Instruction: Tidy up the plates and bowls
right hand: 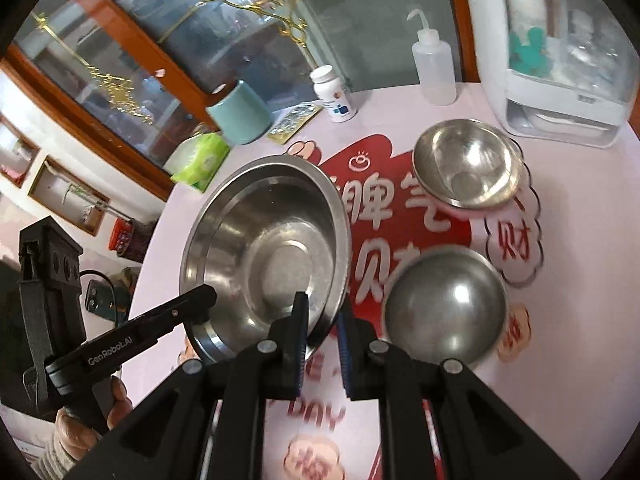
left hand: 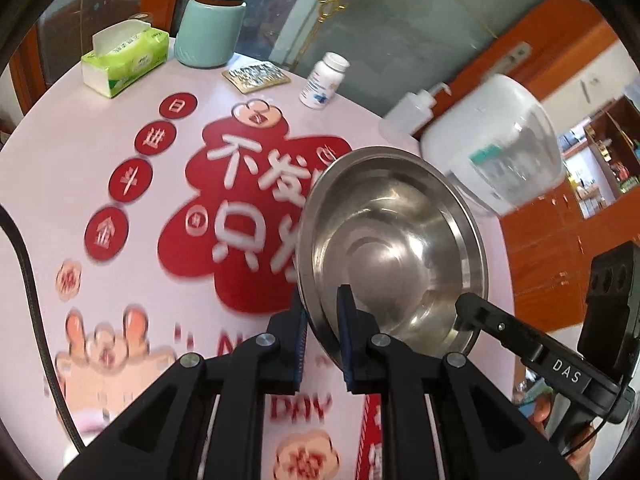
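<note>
— Two grippers on one dish: why both? The left gripper [left hand: 323, 322] and the right gripper [right hand: 322, 322] each pinch the rim of the wide steel plate [right hand: 264, 248], from opposite sides.

— My guess is balance. It is broad, shallow and slick; a single rim pinch would let it swing. With the left gripper closed on the near-left rim and the right gripper closed on the near-right rim, it hangs level enough. In the left wrist view the right gripper's finger [left hand: 480, 312] reaches over the plate's far-side rim [left hand: 394, 240], so the grips sit well apart on the edge.

— Is it on the table [right hand: 568, 168]?

— It looks raised and tilted above the printed cloth, near the table's left edge; I cannot tell whether its base touches.

— And the rest of the task's things?

— To the right, one steel bowl [right hand: 466, 164] sits upright on a pink-rimmed dish, farther off, and an upturned bowl [right hand: 446, 304] lies nearer, dome up. They sit near one another, so I judge the plate is being carried toward that group for stacking.

— Risks?

— The white appliance [right hand: 560, 60] and squeeze bottle [right hand: 434, 64] stand at the far side; the pill bottle [right hand: 334, 96], teal jar [right hand: 240, 114] and tissue pack [right hand: 198, 160] crowd the far left. The plate's path wants to stay near.
</note>
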Demonstrator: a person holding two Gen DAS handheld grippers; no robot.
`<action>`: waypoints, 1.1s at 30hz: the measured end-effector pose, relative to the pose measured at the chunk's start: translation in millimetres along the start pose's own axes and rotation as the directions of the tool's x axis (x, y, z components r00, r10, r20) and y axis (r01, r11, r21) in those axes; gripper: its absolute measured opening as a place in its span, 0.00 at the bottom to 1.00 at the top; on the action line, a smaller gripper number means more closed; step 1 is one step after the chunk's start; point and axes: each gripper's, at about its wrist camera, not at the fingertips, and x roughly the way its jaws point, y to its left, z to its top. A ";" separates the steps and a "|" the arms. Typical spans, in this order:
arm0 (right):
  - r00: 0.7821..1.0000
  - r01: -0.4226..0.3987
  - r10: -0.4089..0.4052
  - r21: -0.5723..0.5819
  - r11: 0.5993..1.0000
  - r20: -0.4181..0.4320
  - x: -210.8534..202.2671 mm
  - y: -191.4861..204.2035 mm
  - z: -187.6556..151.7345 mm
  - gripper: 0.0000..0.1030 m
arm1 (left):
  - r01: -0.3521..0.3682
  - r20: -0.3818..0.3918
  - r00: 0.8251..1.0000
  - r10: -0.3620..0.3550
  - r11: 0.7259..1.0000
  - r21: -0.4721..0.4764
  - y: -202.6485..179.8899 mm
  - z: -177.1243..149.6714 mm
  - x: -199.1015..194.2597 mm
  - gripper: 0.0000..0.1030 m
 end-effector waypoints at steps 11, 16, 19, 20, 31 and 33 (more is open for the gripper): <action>0.998 0.042 -0.042 0.014 0.999 -0.041 -64.6 -11.9 -134.2 0.13 | 0.023 -0.100 0.995 -0.014 0.996 0.087 -25.3 -131.9 -43.2 0.12; 0.995 0.080 -0.079 0.008 0.997 -0.057 -81.8 -22.1 -190.7 0.13 | 0.037 -0.158 0.987 -0.018 0.993 0.113 -34.7 -187.8 -46.4 0.13; 0.993 0.104 -0.104 0.005 0.995 -0.059 -87.3 -26.2 -220.0 0.13 | 0.026 -0.182 0.983 -0.004 0.993 0.119 -37.8 -214.8 -44.2 0.13; 0.992 0.106 -0.105 0.009 0.994 -0.062 -88.3 -28.1 -229.0 0.13 | 0.018 -0.190 0.982 0.005 0.993 0.120 -38.6 -224.1 -42.8 0.13; 0.983 0.118 -0.109 0.053 0.992 -0.149 -71.8 -51.0 -283.0 0.13 | -0.010 -0.261 0.964 0.045 0.991 0.134 -35.7 -280.7 -20.4 0.13; 0.980 0.128 -0.120 0.041 0.991 -0.157 -66.0 -50.6 -287.0 0.13 | -0.018 -0.271 0.961 0.052 0.992 0.128 -31.3 -285.3 -13.7 0.13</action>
